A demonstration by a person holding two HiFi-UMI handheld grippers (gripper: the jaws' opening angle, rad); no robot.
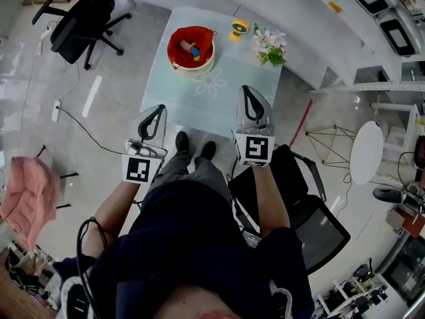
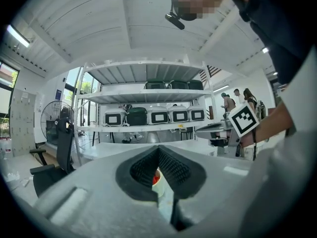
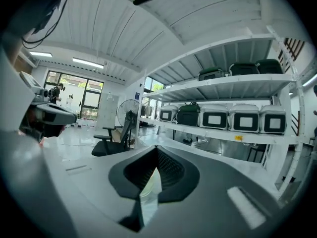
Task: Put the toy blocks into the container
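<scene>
Toy blocks (image 1: 191, 49) lie inside the container (image 1: 199, 66), a red-lined tub w/ a cream base. It stands on the far-left part of the desk (image 1: 192, 111), near the far edge and not far in from the left edge. A small yellow toy (image 1: 240, 28) sits at the far edge and a flower bunch (image 1: 268, 46) at the far-right corner, both apart from the tub. The near half of the desk top is bare apart from a faint printed flower pattern, so there is open room btwn the tub and both claws. L claw (image 1: 160, 109) hangs over the near-left corner, tips pinched together w/ nothing held. In the left gripper view the L claw (image 2: 159, 148) meets at the tip, and a sliver of the red tub (image 2: 155, 178) shows through the gap below it. R claw (image 1: 246, 89) is over the near-right part of the desk, further in than the left one. In the right gripper view the R claw (image 3: 157, 150) is also closed & empty, and it points toward a shelving rack (image 3: 233, 90). The person's shoes (image 1: 192, 148) are at the near desk edge. Left of the desk is open floor, w/ a black office chair (image 1: 83, 22) well apart. A white counter (image 1: 312, 38) runs close behind and to the right. A black mesh chair (image 1: 312, 211) is just beside the right arm.
</scene>
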